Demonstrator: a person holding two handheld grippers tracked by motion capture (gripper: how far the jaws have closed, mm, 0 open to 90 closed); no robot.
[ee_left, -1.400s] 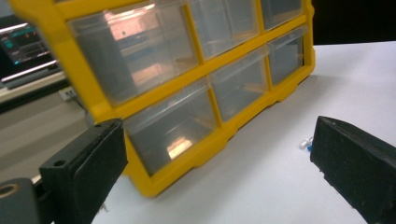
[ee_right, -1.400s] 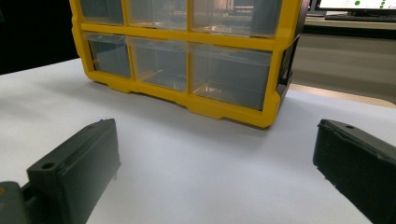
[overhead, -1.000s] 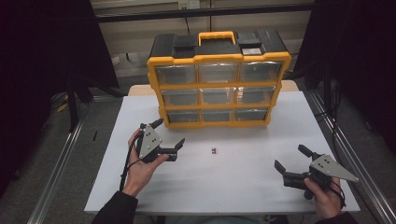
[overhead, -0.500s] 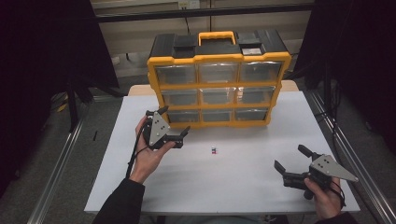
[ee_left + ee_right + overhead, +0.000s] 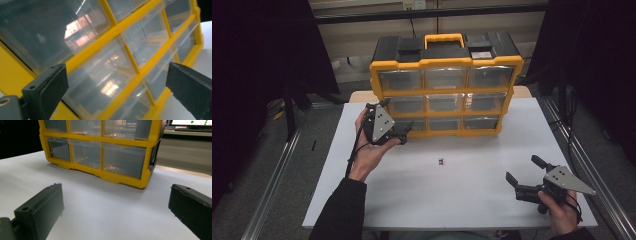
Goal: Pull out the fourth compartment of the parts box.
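The left hand-held gripper (image 5: 396,117) is raised off the white surface (image 5: 452,195) and held right against the left front of the yellow drawer organizer (image 5: 446,85), its jaws spread wide and grasping nothing. In the left gripper view those two black jaws frame the clear drawers (image 5: 100,82) at very close range, the cabinet's yellow dividers running slantwise between them; whether a jaw tip touches a drawer front cannot be told. The organizer stands upright at the far middle of the surface, three rows of three clear drawers under a yellow carry handle (image 5: 443,38). In front of it, near the middle of the surface, lies a tiny object (image 5: 441,161), too small to identify. The right hand-held gripper (image 5: 527,176) rests low at the near right corner, well apart from the organizer, jaws likewise spread and empty.
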